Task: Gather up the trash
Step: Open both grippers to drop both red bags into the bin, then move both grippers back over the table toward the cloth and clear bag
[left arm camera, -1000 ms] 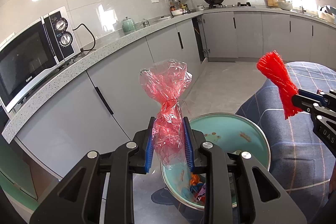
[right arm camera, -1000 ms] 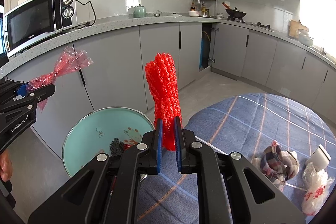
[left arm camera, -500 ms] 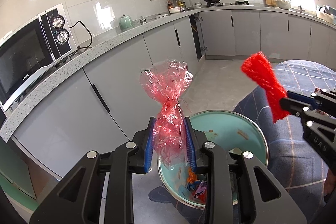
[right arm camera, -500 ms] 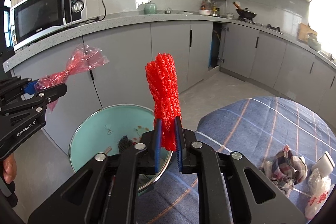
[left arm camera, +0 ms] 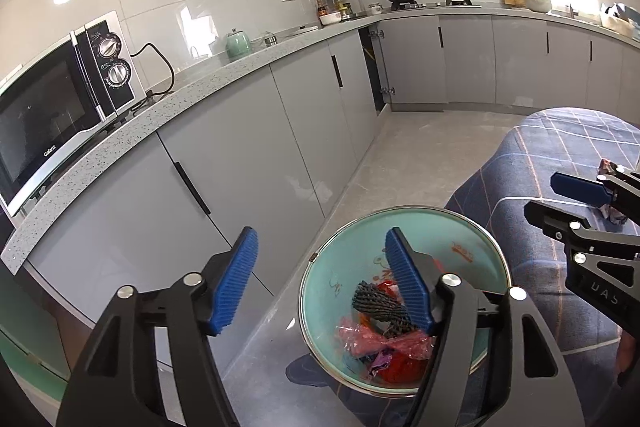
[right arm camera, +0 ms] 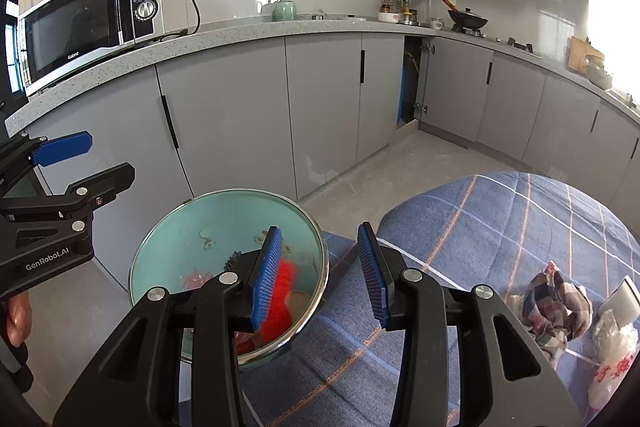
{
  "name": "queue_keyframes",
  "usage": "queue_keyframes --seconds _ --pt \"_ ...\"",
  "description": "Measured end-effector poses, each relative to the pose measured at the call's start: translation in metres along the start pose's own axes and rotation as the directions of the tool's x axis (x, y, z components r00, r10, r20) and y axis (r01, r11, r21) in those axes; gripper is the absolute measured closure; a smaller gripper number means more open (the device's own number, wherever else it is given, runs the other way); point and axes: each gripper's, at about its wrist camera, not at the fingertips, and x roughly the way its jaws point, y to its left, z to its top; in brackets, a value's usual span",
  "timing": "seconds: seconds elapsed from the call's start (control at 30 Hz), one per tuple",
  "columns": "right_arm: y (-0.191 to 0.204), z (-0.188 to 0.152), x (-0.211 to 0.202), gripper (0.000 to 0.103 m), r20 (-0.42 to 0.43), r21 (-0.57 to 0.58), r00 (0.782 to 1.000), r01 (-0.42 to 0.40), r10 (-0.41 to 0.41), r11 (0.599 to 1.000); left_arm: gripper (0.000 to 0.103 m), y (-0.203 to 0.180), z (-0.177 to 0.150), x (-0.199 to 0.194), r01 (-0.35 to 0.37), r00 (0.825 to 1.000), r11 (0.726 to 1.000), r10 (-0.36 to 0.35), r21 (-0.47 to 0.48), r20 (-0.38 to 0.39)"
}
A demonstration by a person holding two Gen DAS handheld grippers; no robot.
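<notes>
A teal bin (left arm camera: pixel 444 247) with a metal rim stands on the floor beside the table. In it lie a pink cellophane wrapper (left arm camera: pixel 376 341), a black mesh roll (left arm camera: pixel 380 303) and the red mesh net (right arm camera: pixel 280 303). My left gripper (left arm camera: pixel 320 247) hangs above the bin's left rim, its jaws opening with nothing between them. My right gripper (right arm camera: pixel 320 235) is over the bin's (right arm camera: pixel 192 227) right rim and the table edge, its jaws also opening and empty. Each gripper shows at the edge of the other view: right gripper (left arm camera: pixel 560 203), left gripper (right arm camera: pixel 104 159).
A table under a blue plaid cloth (right arm camera: pixel 500 219) carries a crumpled checked wrapper (right arm camera: pixel 556 303) and a white plastic bag (right arm camera: pixel 612 351). Grey cabinets (left arm camera: pixel 248 155) and a counter with a microwave (left arm camera: pixel 60 107) run behind the bin. A hand (right arm camera: pixel 16 315) holds the left gripper.
Both grippers have opened. The pink cellophane left the left gripper and the red net left the right one; both now lie in the bin.
</notes>
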Motion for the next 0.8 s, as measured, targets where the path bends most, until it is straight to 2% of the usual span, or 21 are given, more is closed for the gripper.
queue_keyframes --seconds 0.13,0.17,0.23,0.8 --pt "-0.002 -0.003 -0.005 0.060 0.004 0.006 1.000 0.006 -0.006 1.000 0.028 0.000 0.001 -0.002 -0.010 1.000 1.000 0.010 -0.002 0.004" --pt "-0.003 -0.003 -0.006 0.059 0.005 0.009 1.000 0.007 -0.007 1.000 0.022 0.000 0.001 -0.002 -0.013 1.000 1.000 0.013 -0.004 0.003" --pt "-0.005 -0.004 -0.008 0.055 0.010 0.013 1.000 0.011 -0.011 1.000 0.017 0.002 0.001 -0.004 -0.024 1.000 1.000 0.024 -0.009 0.009" --pt "-0.020 -0.011 -0.024 0.052 0.028 0.045 0.999 0.034 -0.035 0.998 0.015 -0.010 0.003 -0.009 -0.021 1.000 1.000 0.021 0.010 0.014"
